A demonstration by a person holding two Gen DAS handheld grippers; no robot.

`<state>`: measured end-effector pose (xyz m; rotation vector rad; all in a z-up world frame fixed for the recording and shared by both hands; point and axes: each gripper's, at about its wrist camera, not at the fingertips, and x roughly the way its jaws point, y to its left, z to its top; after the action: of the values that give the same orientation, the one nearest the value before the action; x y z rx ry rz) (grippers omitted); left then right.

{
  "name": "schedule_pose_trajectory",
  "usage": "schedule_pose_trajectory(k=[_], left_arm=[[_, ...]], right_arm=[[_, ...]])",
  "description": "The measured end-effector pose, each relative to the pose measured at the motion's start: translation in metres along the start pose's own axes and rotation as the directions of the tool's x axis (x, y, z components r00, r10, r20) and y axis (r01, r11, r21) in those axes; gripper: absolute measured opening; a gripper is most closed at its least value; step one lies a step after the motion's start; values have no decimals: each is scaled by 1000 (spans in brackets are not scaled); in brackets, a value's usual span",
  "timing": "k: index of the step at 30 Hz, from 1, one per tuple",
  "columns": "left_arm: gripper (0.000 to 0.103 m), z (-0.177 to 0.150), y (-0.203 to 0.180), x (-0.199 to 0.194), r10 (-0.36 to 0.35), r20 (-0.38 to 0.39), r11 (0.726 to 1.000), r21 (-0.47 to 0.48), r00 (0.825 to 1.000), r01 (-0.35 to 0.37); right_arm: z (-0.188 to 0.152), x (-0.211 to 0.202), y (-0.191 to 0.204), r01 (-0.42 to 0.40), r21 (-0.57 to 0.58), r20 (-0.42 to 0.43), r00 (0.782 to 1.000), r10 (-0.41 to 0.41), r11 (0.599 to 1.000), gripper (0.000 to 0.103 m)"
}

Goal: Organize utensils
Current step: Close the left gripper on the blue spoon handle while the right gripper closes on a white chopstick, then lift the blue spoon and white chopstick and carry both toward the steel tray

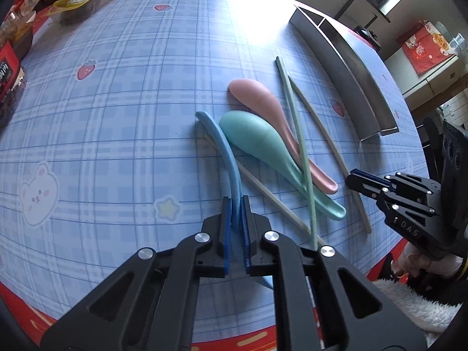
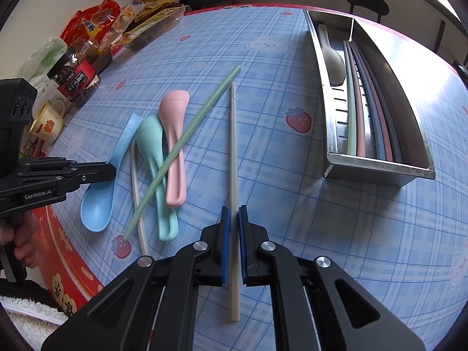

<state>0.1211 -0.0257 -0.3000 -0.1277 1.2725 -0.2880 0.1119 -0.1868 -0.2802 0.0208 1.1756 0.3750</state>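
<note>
My left gripper (image 1: 235,204) is shut on the handle of a blue spoon (image 1: 222,146), which also shows in the right wrist view (image 2: 108,187) lying on the table. My right gripper (image 2: 234,213) is closed around a cream chopstick (image 2: 233,158) that runs between its pads. A teal spoon (image 2: 155,158), a pink spoon (image 2: 174,143), a green chopstick (image 2: 187,143) across them and a second cream chopstick (image 2: 137,199) lie in a pile. The steel organizer tray (image 2: 377,168) holds a grey spoon (image 2: 332,58) and several chopsticks (image 2: 368,111).
Snack bags (image 2: 96,23), a jar (image 2: 74,79) and a cup (image 2: 48,122) crowd the table's far left edge. A black stool (image 2: 365,1) stands beyond the table. The red table border (image 2: 67,263) marks the near edge.
</note>
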Motion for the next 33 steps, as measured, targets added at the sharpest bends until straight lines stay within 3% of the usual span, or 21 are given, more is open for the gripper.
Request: schedule_pose_trajectory(k=[7, 33], left_arm=[[10, -11, 15, -9, 49, 22, 999, -8, 999, -49], [10, -21, 33, -39, 17, 78, 998, -68, 997, -12]], right_arm=[[4, 1, 6, 27, -43, -29, 999, -29, 999, 7], [37, 18, 15, 80, -51, -103, 991, -84, 996, 6]])
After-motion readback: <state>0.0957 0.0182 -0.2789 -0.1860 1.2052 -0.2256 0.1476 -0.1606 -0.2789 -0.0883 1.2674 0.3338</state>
